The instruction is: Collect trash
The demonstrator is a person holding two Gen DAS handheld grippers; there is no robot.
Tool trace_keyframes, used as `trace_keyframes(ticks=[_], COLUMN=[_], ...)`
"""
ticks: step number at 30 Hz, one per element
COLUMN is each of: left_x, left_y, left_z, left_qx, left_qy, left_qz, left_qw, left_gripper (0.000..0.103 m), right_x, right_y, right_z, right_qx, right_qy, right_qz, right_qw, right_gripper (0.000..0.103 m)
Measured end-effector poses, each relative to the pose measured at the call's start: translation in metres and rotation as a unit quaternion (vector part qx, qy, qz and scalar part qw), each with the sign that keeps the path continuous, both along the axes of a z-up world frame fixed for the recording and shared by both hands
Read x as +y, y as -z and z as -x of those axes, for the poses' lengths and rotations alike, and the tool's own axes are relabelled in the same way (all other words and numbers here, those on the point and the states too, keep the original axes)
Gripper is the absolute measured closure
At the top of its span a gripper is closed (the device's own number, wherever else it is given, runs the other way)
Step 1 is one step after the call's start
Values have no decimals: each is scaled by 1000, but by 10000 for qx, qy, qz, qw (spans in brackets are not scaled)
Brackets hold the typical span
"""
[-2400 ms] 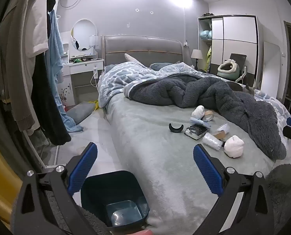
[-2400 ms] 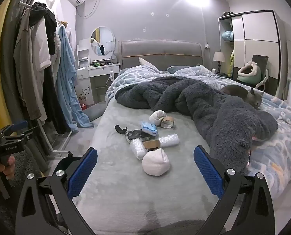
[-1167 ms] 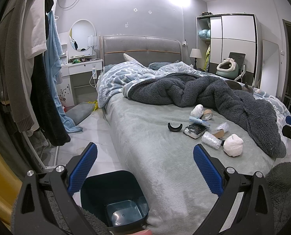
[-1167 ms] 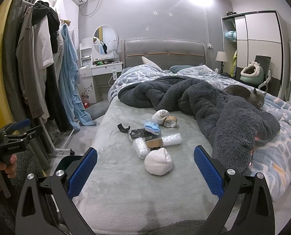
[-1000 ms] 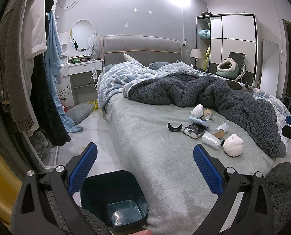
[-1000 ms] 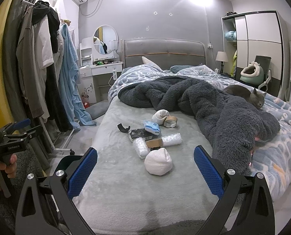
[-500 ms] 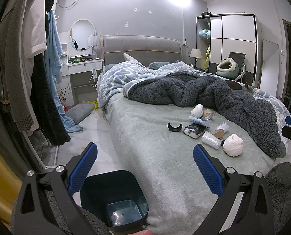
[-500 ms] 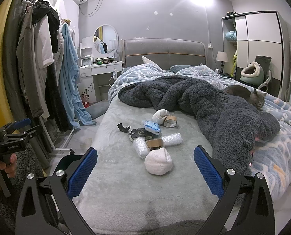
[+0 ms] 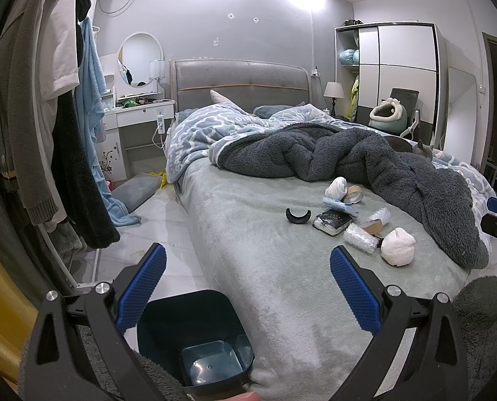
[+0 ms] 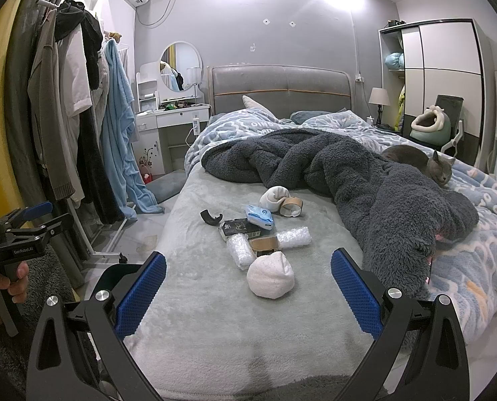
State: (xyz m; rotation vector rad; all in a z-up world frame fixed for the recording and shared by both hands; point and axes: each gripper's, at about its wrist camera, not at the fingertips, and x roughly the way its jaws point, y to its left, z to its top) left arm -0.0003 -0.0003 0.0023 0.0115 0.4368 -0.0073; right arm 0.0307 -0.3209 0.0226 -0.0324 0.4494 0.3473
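**Both tools poised at the foot of the bed, trash untouched**

Nothing has moved to speak of since the earlier frames: both views are framed almost as they were, and the litter lies in the same scatter.

The left tool (image 9: 246, 290) is spread wide and holds nothing; it hangs over the near left corner of the bed (image 9: 248, 234), with the dark blue bin (image 9: 195, 337) on the floor just below it, hard against the bed's edge. The right tool (image 10: 248, 292) is likewise wide apart and empty, pointing up the middle of the bed from its foot. A hand (image 10: 1, 292) grips the left tool's handle at the left edge of the right wrist view.

The trash sits in a loose cluster on the grey bedspread, beside the rumpled dark blanket (image 10: 365, 183): a white wad (image 10: 271, 275) nearest the right tool, two bubble-wrap rolls (image 10: 241, 250), a brown tape roll (image 10: 292, 206), a blue packet (image 10: 259, 215), a black-and-white packet (image 10: 240, 228), a black curved piece (image 10: 211, 218) and a second white wad (image 10: 275, 197) farther up. A grey cat (image 10: 422, 163) lies on the covers at the right.
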Motion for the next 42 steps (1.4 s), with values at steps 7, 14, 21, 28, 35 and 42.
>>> trace_keyframes(ticks=[7,14,21,28,35,42], left_x=[0,-3,-5,-8,-18,-34], left_y=[0,10,12,9,4,6], left_z=[0,1,2,2,-6,-28], left_qx=[7,57,131,160,131,319], left_qy=[1,39,129,359,756,1277], left_qz=[-5,36,109,169,136,202], left_qw=[10000,10000,9998,9991,9970,9911], left_gripper=[3,3,3,3,3,6], right_x=[0,2,4,9,11,7], right_y=[0,3,7,13,20,32], right_z=[0,-1,-5,-15,-31,-48], right_qx=[2,61,258,473,723,962], right_qy=[0,-11,-174,-239,-304,-416], right_qz=[1,14,207,367,441,400], right_qw=[10000,10000,9993,9979,9959,9937], right_gripper=[3,3,3,3,14,16])
